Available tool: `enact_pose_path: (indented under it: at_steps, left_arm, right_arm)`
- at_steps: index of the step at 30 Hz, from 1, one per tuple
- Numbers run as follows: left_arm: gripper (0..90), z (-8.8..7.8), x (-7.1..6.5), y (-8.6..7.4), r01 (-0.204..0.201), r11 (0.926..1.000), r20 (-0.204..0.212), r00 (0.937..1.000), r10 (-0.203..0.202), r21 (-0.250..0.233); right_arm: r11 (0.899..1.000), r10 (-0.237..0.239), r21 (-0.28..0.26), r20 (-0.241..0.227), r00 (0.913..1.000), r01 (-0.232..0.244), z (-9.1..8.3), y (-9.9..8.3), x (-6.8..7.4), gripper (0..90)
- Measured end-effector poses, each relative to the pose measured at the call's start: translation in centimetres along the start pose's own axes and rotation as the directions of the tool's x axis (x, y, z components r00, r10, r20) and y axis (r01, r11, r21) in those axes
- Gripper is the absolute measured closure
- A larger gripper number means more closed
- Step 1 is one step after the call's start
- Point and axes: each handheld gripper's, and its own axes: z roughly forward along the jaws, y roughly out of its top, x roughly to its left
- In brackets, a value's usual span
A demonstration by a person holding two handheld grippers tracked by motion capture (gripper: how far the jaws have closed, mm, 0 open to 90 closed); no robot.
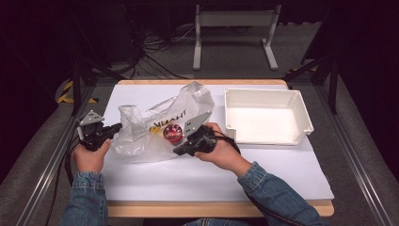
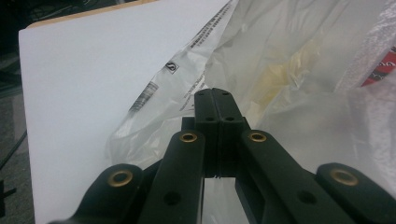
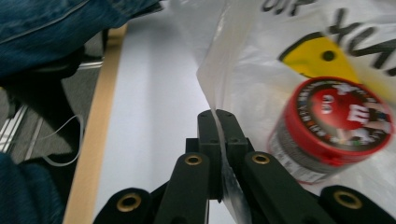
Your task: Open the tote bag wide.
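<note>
The table [image 1: 197,174] is bearing a white tray [image 1: 301,113] at its right and a clear plastic bag [image 1: 155,127] lying left of centre. The bag is holding a red-lidded tub [image 1: 172,133]. The left gripper [image 1: 113,130] is pinching the bag's left edge, while the right gripper [image 1: 181,149] is clamping its near edge, film between the closed jaws.

A wood-edged tabletop [image 1: 202,209] carries a white board [image 1: 211,174] that covers nearly all of it. On the board, toward the left, lies a crumpled clear plastic bag [image 1: 141,136] with a red-lidded tin [image 1: 172,133] inside. On the right sits a white tray [image 1: 266,117], well apart from the bag.
</note>
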Motion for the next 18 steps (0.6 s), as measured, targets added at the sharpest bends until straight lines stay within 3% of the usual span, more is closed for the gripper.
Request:
enact_pose_path:
  at_steps: [4, 10, 14, 18]
  left_arm:
    - [90.0, -0.1, 0.0, 0.0, 0.0, 1.0, -0.004, 1.0, 0.0, -0.001]
    - [90.0, -0.1, 0.0, 0.0, 0.002, 1.0, -0.006, 1.0, -0.002, -0.002]
    - [90.0, 0.0, 0.1, 0.0, 0.004, 1.0, -0.006, 1.0, -0.004, -0.004]
    - [90.0, 0.0, 0.0, 0.0, 0.007, 1.0, -0.01, 0.9999, -0.007, -0.004]
  right_arm:
    - [0.999, -0.028, 0.019, -0.037, 0.9989, 0.029, 0.0, -0.4, 1.6, 90.0]
    - [0.999, -0.02, 0.031, -0.095, 0.9952, 0.023, -0.4, -1.4, 3.0, 90.0]
    - [0.999, -0.025, 0.033, -0.164, 0.9861, 0.031, -0.4, -1.9, 4.1, 90.0]
    - [0.998, -0.041, 0.03, -0.168, 0.985, 0.047, -0.5, -1.9, 4.6, 87.3]
